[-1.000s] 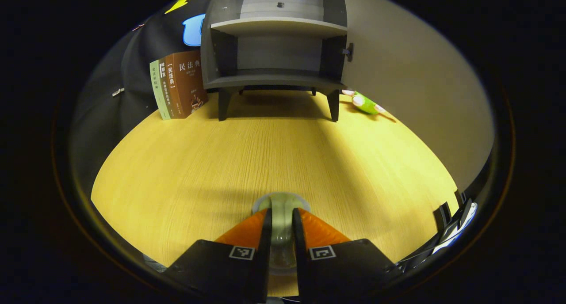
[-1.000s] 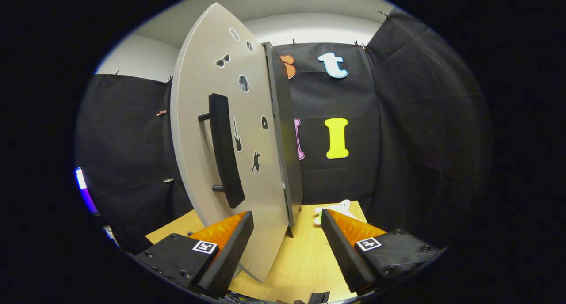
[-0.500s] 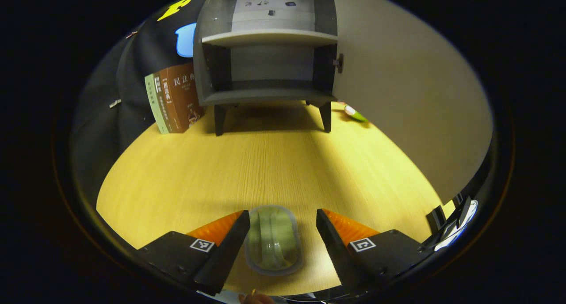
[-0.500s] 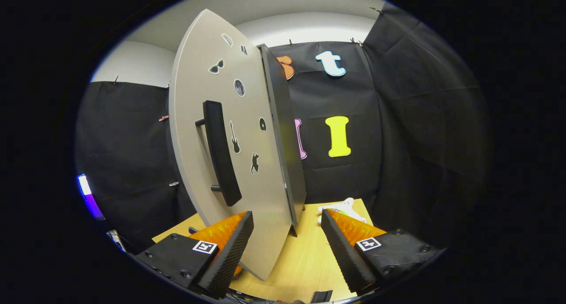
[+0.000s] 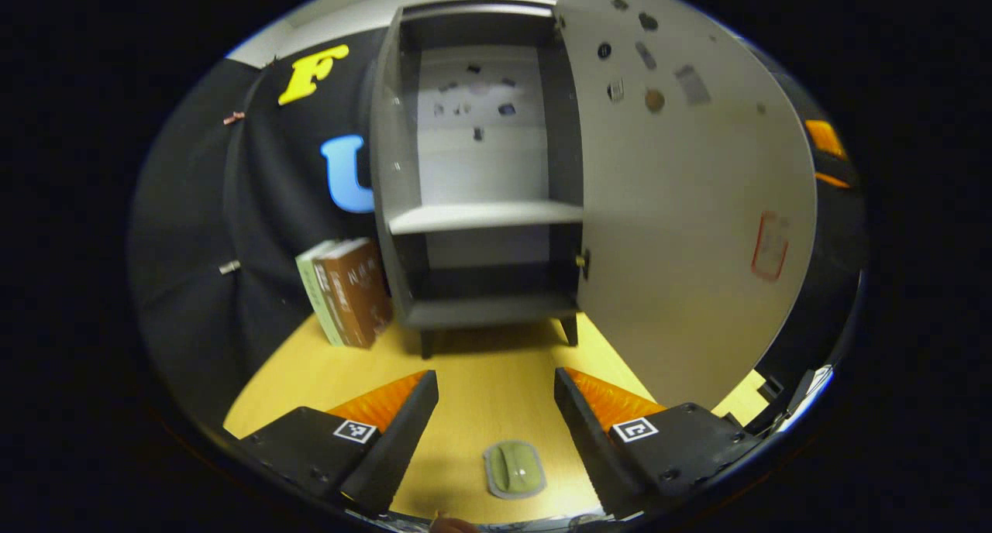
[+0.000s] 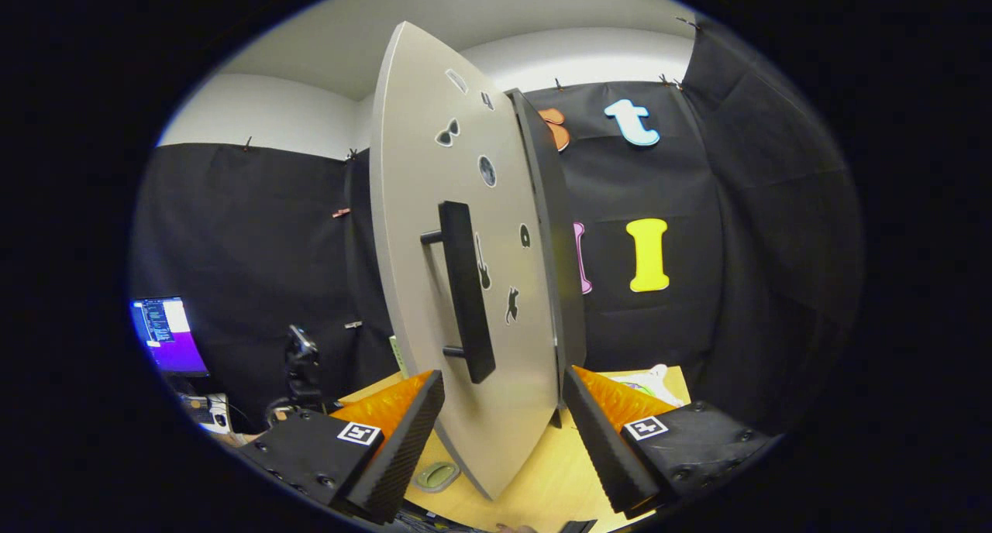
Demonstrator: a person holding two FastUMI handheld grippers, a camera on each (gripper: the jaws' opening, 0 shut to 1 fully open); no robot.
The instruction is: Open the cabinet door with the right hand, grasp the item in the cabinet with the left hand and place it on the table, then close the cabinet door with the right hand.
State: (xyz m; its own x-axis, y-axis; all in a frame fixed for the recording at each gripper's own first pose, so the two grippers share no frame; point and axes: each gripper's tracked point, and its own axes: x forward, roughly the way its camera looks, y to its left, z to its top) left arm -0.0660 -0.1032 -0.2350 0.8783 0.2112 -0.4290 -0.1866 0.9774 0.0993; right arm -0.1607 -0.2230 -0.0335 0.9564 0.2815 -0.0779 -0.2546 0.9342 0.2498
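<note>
Left gripper (image 5: 496,409) spread wide and holding nothing above the green soap dish (image 5: 514,469) on the table (image 5: 480,370).
The dish's long axis points toward the cabinet (image 5: 480,208), well in front of it; both shelves bare, door (image 5: 682,208) swung open, books (image 5: 349,293) beside the cabinet.
In the right gripper view, the right gripper (image 6: 502,409) gapes wide either side of the door's (image 6: 465,285) lower edge (contact unclear), below the handle (image 6: 466,289); the dish (image 6: 436,476) lies flat on the table (image 6: 542,486) by the door's bottom corner.

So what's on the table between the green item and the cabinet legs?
Nothing: in the left gripper view, bare table runs from the green item to the cabinet.
</note>
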